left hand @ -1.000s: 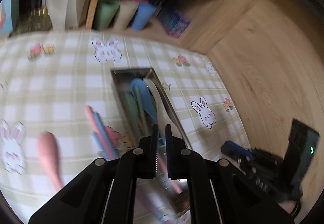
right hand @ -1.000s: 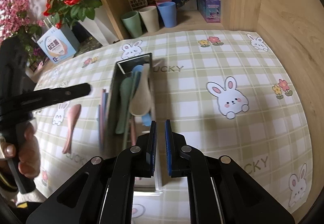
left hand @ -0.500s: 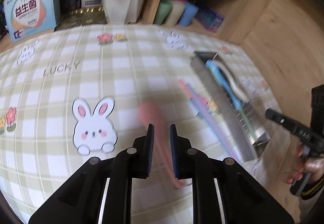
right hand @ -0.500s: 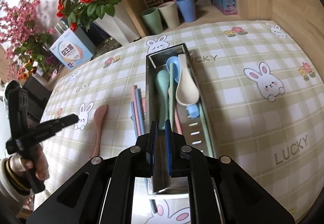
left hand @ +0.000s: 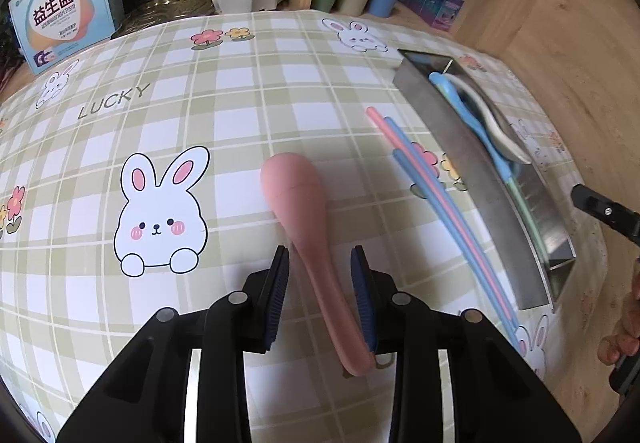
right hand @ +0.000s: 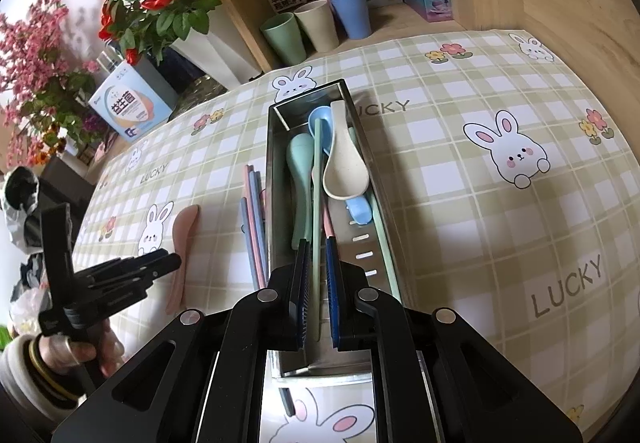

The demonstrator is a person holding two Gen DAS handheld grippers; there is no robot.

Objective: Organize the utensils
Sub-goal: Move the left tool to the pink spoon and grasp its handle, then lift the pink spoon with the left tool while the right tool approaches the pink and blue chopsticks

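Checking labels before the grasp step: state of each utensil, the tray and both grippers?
left gripper: open, jaws just opening, straddling the spoon handle
right gripper: shut, empty, over the tray
pink spoon: flat on the cloth, outside the tray
pink and blue chopsticks: on the cloth beside the tray
metal tray: holds green, blue and cream spoons

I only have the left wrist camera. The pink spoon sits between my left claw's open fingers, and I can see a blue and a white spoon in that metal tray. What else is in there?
Observer: In the right wrist view, the metal tray also holds a mint green spoon. It lies along the left wall, which hides it from you.
Operator: What is the right claw doing?
Observer: The right claw is shut and hovers over the near end of the tray.
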